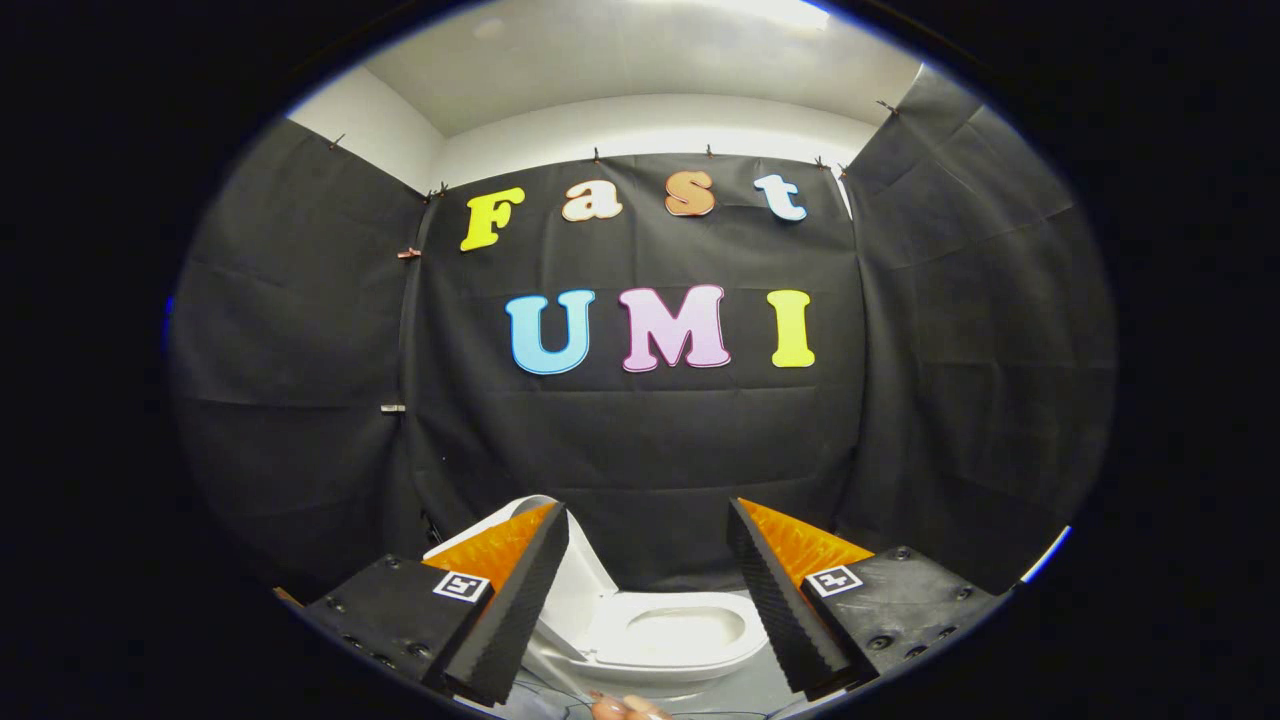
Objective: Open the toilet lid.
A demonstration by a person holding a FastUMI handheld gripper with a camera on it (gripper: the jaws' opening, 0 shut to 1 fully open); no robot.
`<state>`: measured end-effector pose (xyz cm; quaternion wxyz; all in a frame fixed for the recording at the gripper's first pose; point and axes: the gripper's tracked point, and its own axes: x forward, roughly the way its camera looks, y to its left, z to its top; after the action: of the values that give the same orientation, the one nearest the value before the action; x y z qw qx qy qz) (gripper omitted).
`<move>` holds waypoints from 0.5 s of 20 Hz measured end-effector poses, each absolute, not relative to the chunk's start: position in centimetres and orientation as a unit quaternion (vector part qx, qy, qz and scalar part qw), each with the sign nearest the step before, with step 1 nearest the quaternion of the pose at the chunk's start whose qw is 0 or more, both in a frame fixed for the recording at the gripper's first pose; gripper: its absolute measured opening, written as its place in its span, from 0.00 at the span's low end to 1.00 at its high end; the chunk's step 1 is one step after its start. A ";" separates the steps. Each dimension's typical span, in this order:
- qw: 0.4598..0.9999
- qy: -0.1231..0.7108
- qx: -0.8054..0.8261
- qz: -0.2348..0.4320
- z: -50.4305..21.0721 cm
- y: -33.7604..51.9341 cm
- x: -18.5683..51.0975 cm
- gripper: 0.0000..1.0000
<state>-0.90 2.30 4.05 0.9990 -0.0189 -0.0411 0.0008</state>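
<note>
Claw (648, 545) gapes wide, empty, above toilet (690, 635) whose lid (575, 580) stands raised; fingertip (608, 706) below.

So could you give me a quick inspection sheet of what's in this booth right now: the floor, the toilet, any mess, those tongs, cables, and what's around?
Surface: grey floor under the toilet, little of it visible.
Job's things: small white plastic toilet, beyond the fingers; white lid already raised, tilted to one side; bowl open.
Clutter: nothing seen.
Grippers: tongs open, fingers wide apart, touching nothing, toilet seen between them.
Cables: thin dark wires on the floor by the toilet base.
Surroundings: black cloth walls, white ceiling; a person's fingertip just below the toilet.
</note>
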 end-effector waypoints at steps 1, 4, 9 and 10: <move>0.999 -0.041 -0.019 -0.001 4.2 2.0 -0.8 0.99; 0.999 -0.042 -0.020 -0.004 4.3 1.7 -1.0 0.99; 0.999 -0.041 -0.018 -0.005 4.3 1.6 -1.0 0.99; 0.999 -0.041 -0.018 -0.004 4.3 1.8 -0.9 0.99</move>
<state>-0.94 1.79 4.30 0.9990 -0.0185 -0.0406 -0.0039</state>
